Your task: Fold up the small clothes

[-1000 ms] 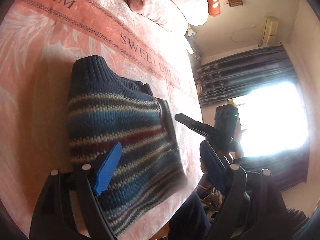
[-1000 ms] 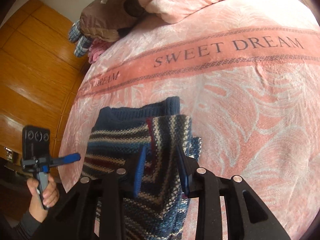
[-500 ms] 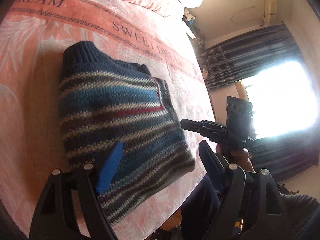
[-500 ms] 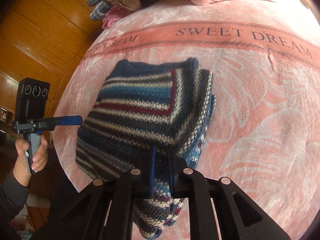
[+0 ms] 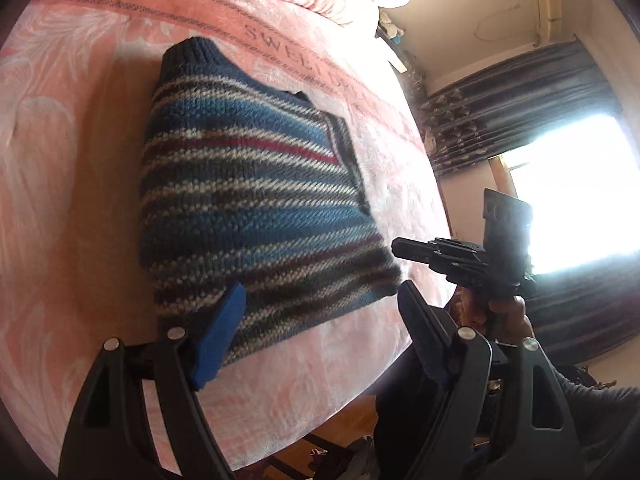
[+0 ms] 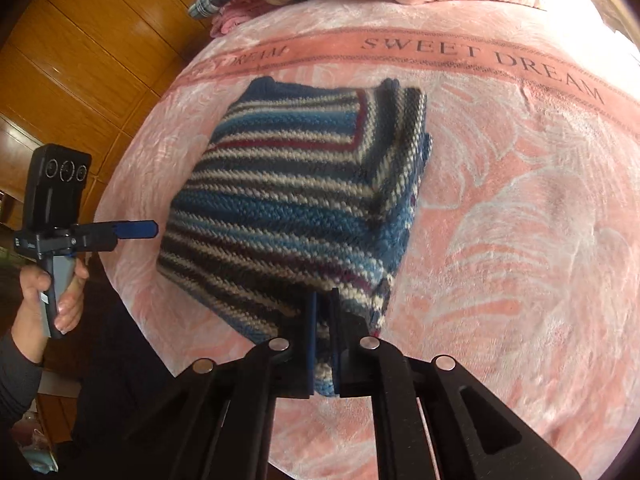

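My right gripper (image 6: pixel 323 334) has its jaws drawn nearly together, with only a thin slot between the blue pads, and a fold of the striped sweater (image 6: pixel 296 208) fills that slot: the near corner of the knit is pinched there and hangs a little below the pads. From the grip the sweater spreads away ahead of my fingers as a folded, roughly square bundle, lying on the pink blanket (image 6: pixel 520 240), with several layers stacked along its right edge.

My left gripper (image 5: pixel 320 312) stands wide, jaws far apart, and nothing lies between them. Its left pad (image 5: pixel 218 336) hangs over the near edge of the sweater (image 5: pixel 248 200); I cannot tell whether it touches the wool. Its right pad is out past the edge of the bed. Ahead of these jaws the sweater shows bands of blue, grey, cream and dark red, with a dark ribbed cuff or collar at the far end, close to the lettered strip woven into the blanket (image 5: pixel 60 160).

In the right view my left hand (image 6: pixel 52 296) grips the handle off to the left, clear of the sweater.
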{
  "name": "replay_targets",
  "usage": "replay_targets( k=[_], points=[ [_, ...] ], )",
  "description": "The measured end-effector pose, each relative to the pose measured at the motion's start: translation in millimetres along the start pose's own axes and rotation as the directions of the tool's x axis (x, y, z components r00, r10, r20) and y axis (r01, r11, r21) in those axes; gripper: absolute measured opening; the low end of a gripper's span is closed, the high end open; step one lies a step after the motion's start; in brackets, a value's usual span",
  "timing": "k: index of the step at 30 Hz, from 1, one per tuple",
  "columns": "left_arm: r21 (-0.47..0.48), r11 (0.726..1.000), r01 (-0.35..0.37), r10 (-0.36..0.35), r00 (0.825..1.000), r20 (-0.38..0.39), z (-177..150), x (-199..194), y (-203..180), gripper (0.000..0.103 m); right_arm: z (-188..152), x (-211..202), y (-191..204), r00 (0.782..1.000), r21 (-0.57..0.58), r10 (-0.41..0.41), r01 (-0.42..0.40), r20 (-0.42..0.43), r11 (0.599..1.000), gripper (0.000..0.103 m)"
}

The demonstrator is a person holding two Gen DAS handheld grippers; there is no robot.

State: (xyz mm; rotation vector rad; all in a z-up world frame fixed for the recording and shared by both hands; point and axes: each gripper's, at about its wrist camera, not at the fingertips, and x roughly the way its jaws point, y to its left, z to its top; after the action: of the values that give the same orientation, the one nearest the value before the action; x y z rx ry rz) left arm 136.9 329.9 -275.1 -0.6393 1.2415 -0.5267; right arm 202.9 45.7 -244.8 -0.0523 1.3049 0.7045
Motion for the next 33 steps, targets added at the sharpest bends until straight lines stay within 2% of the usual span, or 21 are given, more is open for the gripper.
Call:
replay_targets(
  k=[2,4,6,8,10,14,16,18,20,21,22,23,24,25,27,29,30,31,32,33],
  points=[
    [-0.026,0.998,-0.057,0.056,0.998,-0.033,-7,19,17,0.077,-9,26,-8,0.997,0.004,-0.062,0.063,-0.047,0.998,0.001],
    [-0.049,0.997,-0.051,0.050,0.999,-0.017,-11,18,20,0.076,-15,31,-14,0.997,0.021,-0.068,0.069,-0.037,0.997,0.001],
    [-0.060,0.998,-0.025,0.025,1.000,0.014,-13,3,15,0.079,-16,13,-12,0.999,0.055,-0.044,0.044,-0.004,0.998,0.001],
    [-0.044,0.999,-0.015,0.017,0.999,0.044,-21,-13,7,0.083,-20,-8,-3,0.999,0.057,-0.026,0.024,0.044,0.998,0.007],
    [-0.044,0.998,-0.051,0.053,0.997,0.058,-31,-20,6,0.090,-27,-18,5,0.998,0.049,-0.018,0.015,0.064,0.999,0.007],
    [-0.100,0.983,-0.154,0.154,0.988,-0.011,-44,2,26,0.091,-37,16,7,0.998,0.064,-0.056,0.057,-0.004,0.996,0.006],
    [-0.133,0.973,-0.189,0.183,0.982,-0.056,-50,11,34,0.091,-39,27,5,0.996,0.075,-0.086,0.086,-0.007,0.993,0.005],
    [-0.155,0.969,-0.194,0.191,0.981,-0.037,-56,3,33,0.091,-40,18,10,0.997,0.100,-0.076,0.074,0.015,0.992,0.008],
    [-0.148,0.965,-0.214,0.218,0.976,0.009,-64,-16,23,0.092,-45,-3,20,0.996,0.096,-0.071,0.065,0.059,0.993,0.021],
    [-0.131,0.956,-0.261,0.268,0.963,0.035,-70,-27,14,0.095,-50,-16,27,0.993,0.092,-0.078,0.071,0.083,0.993,0.025],
    [-0.105,0.942,-0.318,0.325,0.944,0.062,-76,-41,0,0.097,-55,-29,34,0.990,0.089,-0.095,0.086,0.105,0.992,0.040],
    [-0.073,0.925,-0.373,0.379,0.921,0.094,-83,-55,-16,0.099,-62,-44,42,0.985,0.092,-0.115,0.103,0.130,0.990,0.064],
    [-0.042,0.906,-0.421,0.422,0.896,0.135,-91,-69,-33,0.100,-68,-59,49,0.976,0.101,-0.145,0.130,0.161,0.986,0.077],
    [-0.014,0.884,-0.467,0.461,0.869,0.179,-100,-85,-52,0.100,-77,-76,56,0.962,0.115,-0.187,0.167,0.200,0.979,0.096],
    [0.026,0.828,-0.559,0.533,0.802,0.268,-119,-111,-84,0.100,-95,-102,73,0.924,0.141,-0.279,0.249,0.260,0.958,0.099],
    [0.012,0.770,-0.638,0.594,0.723,0.353,-134,-130,-114,0.100,-106,-116,90,0.879,0.159,-0.406,0.376,0.251,0.913,0.099],
    [-0.015,0.754,-0.657,0.615,0.698,0.368,-140,-139,-123,0.100,-111,-122,95,0.849,0.174,-0.470,0.438,0.241,0.882,0.099],
    [-0.035,0.759,-0.650,0.614,0.697,0.370,-146,-149,-130,0.100,-112,-124,103,0.831,0.172,-0.515,0.487,0.208,0.856,0.099],
    [-0.045,0.782,-0.622,0.590,0.715,0.376,-152,-158,-138,0.100,-115,-126,108,0.834,0.142,-0.526,0.508,0.168,0.850,0.099],
    [-0.055,0.801,-0.596,0.568,0.728,0.383,-155,-169,-143,0.100,-115,-129,115,0.852,0.089,-0.504,0.496,0.140,0.864,0.099]
  ],
)
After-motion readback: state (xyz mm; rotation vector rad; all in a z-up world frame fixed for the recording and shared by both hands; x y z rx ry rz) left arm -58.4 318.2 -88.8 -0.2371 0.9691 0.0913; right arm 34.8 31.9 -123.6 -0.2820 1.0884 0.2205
